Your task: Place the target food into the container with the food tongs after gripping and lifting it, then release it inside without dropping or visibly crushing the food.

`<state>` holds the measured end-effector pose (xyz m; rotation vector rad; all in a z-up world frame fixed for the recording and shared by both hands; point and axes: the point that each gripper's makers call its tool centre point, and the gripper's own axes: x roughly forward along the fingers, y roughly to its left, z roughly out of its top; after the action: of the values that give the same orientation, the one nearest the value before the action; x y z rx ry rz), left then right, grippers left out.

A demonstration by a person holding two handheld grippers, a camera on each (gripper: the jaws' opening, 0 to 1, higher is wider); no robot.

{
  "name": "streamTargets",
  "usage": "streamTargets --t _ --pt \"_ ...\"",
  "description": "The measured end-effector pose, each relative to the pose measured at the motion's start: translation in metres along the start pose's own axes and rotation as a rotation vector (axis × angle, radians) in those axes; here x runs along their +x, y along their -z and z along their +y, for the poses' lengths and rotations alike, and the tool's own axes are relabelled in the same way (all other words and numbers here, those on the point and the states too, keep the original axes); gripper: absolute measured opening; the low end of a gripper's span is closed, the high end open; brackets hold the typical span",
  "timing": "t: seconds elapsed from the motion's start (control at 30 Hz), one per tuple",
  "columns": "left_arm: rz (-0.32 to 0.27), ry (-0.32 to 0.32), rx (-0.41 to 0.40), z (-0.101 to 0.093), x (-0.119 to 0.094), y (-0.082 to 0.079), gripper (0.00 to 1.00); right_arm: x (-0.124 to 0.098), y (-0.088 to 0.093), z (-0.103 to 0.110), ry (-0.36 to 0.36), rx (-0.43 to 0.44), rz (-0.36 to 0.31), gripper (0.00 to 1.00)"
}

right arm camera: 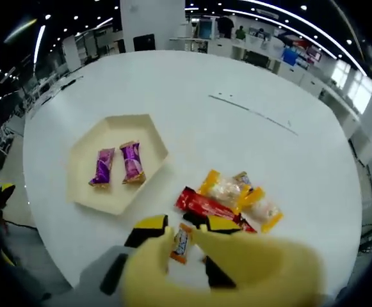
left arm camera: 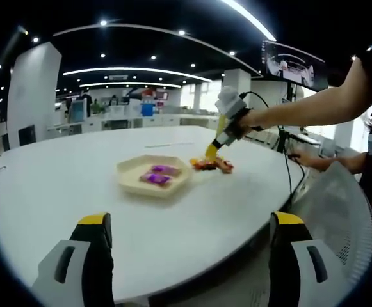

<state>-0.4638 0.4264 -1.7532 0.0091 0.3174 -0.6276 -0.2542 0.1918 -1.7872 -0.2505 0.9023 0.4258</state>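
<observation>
A cream hexagonal tray [right arm camera: 83, 150] holds two purple-wrapped candies [right arm camera: 132, 161] on a white round table. To its right lies a pile of snacks: a red bar [right arm camera: 202, 203] and yellow-wrapped pieces [right arm camera: 227, 187]. My right gripper [right arm camera: 186, 227] is shut on yellow food tongs [right arm camera: 237, 262], and a small orange-and-white candy [right arm camera: 181, 244] sits between the tong arms. The left gripper view has the tray [left arm camera: 129, 167], the snack pile [left arm camera: 221, 165] and the right gripper [left arm camera: 223, 134] with the tongs [left arm camera: 210, 151] tip-down over the pile. My left gripper [left arm camera: 192, 224] stands open near the table's front edge.
The white table [left arm camera: 57, 185] has bare room on all sides of the tray. A person's arm [left arm camera: 314, 105] reaches in from the right. A white mesh chair [left arm camera: 339, 211] stands at the table's right edge, with cables [left arm camera: 288, 169] beside it.
</observation>
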Motion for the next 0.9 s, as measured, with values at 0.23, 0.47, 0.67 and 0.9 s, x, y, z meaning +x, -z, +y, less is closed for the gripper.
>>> streamTargets --t 0.23,0.47,0.67,0.9 --pt "-0.005 -0.001 0.000 0.000 0.000 -0.001 0.99 -0.006 -0.001 -0.001 0.008 0.003 -0.002 0.21" --pt "-0.010 -0.009 0.006 0.001 -0.001 -0.001 0.98 -0.009 -0.014 0.006 0.002 0.001 -0.014 0.21" --pt "-0.018 -0.017 -0.002 0.002 -0.002 -0.003 0.98 -0.008 -0.033 0.024 -0.019 -0.024 -0.036 0.21" --pt "-0.026 -0.025 -0.006 0.003 -0.002 -0.004 0.98 0.001 -0.062 0.062 -0.071 -0.063 -0.061 0.21"
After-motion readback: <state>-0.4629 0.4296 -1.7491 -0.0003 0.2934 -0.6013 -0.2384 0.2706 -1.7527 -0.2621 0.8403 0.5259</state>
